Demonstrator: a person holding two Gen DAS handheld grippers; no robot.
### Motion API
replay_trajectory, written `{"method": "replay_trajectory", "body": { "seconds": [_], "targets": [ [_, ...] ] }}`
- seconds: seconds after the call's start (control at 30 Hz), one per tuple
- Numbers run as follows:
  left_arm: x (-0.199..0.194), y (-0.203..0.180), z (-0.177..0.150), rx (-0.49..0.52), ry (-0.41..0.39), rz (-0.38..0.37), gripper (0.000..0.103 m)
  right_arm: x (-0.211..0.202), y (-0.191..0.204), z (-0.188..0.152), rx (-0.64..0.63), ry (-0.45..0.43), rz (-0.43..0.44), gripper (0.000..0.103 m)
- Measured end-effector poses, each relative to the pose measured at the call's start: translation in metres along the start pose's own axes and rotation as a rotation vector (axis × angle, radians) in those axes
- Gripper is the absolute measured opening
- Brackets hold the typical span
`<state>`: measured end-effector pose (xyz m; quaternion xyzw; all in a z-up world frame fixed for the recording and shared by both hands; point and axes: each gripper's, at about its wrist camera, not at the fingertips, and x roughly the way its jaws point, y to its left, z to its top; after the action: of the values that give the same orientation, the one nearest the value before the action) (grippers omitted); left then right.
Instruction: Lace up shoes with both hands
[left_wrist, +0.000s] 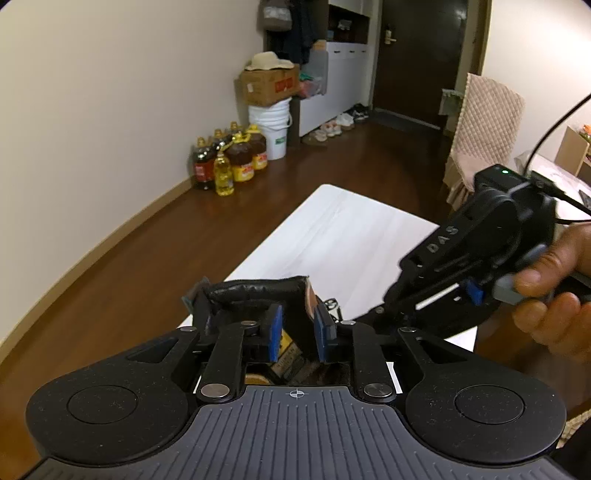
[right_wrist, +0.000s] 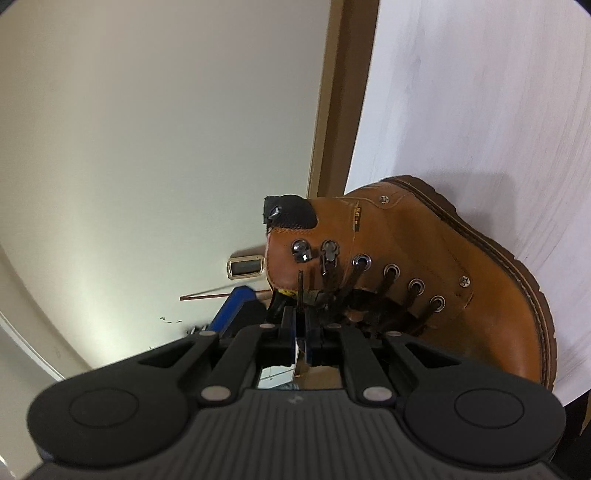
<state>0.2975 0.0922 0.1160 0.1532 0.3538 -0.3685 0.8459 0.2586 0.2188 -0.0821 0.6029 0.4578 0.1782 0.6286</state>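
A tan leather boot (right_wrist: 424, 266) with a black padded collar (left_wrist: 258, 290) stands on a white table (left_wrist: 340, 236). Dark laces (right_wrist: 373, 295) run through its metal eyelets and up to a hook. My left gripper (left_wrist: 297, 330) is open, its blue pads on either side of the boot's collar opening. My right gripper (right_wrist: 300, 326) is shut on the dark lace end (right_wrist: 300, 291) beside the top hooks. The right gripper's body (left_wrist: 476, 258), held in a hand, also shows in the left wrist view.
Oil bottles (left_wrist: 229, 158), a white bucket (left_wrist: 271, 125) and a cardboard box (left_wrist: 267, 85) stand by the far wall. Shoes (left_wrist: 334, 127) line a cabinet near a dark door. A covered chair (left_wrist: 484, 129) stands right of the table.
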Motion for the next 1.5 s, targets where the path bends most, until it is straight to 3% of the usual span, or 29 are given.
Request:
{"method": "replay_trajectory", "body": {
  "seconds": [0.37, 0.6, 0.83, 0.87, 0.93, 0.97, 1.13, 1.33, 1.5],
  "targets": [
    [0.003, -0.003, -0.002, 0.017, 0.005, -0.006, 0.022, 0.012, 0.008, 0.011, -0.023, 0.035, -0.03, 0.007],
    [0.011, -0.026, -0.001, 0.154, 0.033, -0.016, 0.022, 0.009, 0.025, 0.015, -0.142, 0.016, -0.104, 0.007],
    [0.031, -0.052, 0.0, 0.251, 0.104, 0.01, 0.021, 0.011, 0.026, 0.021, -0.153, 0.01, -0.099, 0.007],
    [0.034, -0.054, 0.001, 0.254, 0.115, 0.019, 0.02, 0.01, 0.025, 0.022, -0.146, 0.011, -0.095, 0.007],
    [0.036, -0.056, 0.001, 0.253, 0.119, 0.035, 0.006, 0.013, 0.024, 0.022, -0.138, 0.011, -0.089, 0.007],
    [0.038, -0.057, 0.001, 0.252, 0.119, 0.047, 0.005, 0.016, 0.023, 0.023, -0.134, 0.013, -0.086, 0.007],
    [0.04, -0.057, 0.001, 0.228, 0.117, 0.062, 0.004, 0.018, 0.022, 0.025, -0.121, 0.02, -0.074, 0.01],
    [0.039, -0.053, 0.002, 0.203, 0.116, 0.065, 0.004, 0.009, 0.01, 0.039, -0.05, -0.037, -0.029, 0.014],
    [0.037, -0.048, 0.005, 0.17, 0.114, 0.068, 0.004, 0.022, 0.001, 0.048, 0.001, 0.004, 0.008, 0.014]
  ]
}}
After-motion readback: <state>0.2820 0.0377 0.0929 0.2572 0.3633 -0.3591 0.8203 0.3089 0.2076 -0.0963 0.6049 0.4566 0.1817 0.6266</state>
